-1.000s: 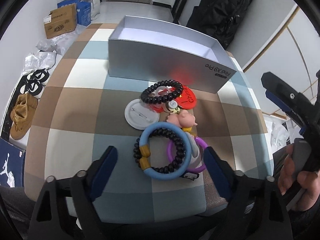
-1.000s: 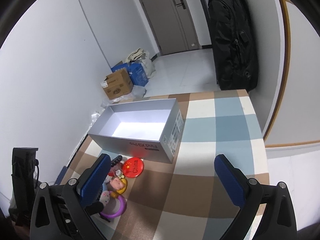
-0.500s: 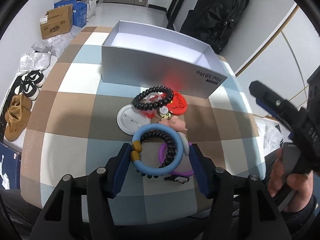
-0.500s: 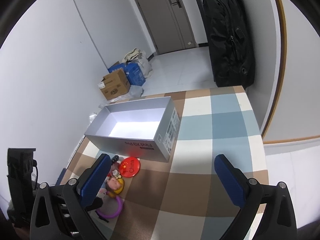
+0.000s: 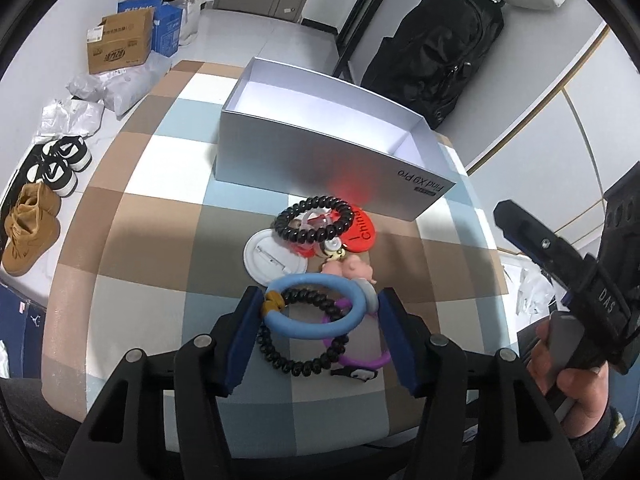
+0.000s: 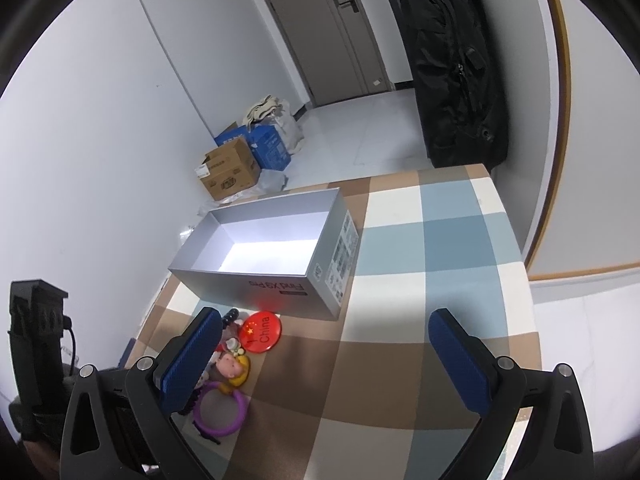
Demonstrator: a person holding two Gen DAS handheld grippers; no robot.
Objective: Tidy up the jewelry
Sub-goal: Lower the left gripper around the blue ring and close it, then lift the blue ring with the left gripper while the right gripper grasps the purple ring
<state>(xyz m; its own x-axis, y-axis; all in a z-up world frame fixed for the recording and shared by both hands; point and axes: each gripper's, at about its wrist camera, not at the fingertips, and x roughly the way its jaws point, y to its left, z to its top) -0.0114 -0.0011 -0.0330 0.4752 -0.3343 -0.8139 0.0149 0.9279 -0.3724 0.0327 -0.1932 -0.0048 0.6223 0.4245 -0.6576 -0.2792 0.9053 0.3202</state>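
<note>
Left gripper pinches the blue ring at the near end of the jewelry pile, in front of the silver box. Black bead bracelet and red badge lie just before the box. Right gripper spread wide, holding nothing, beside the pile.

The checked surface carries an open silver box, and just beside it a heap of bracelets and badges.
</note>
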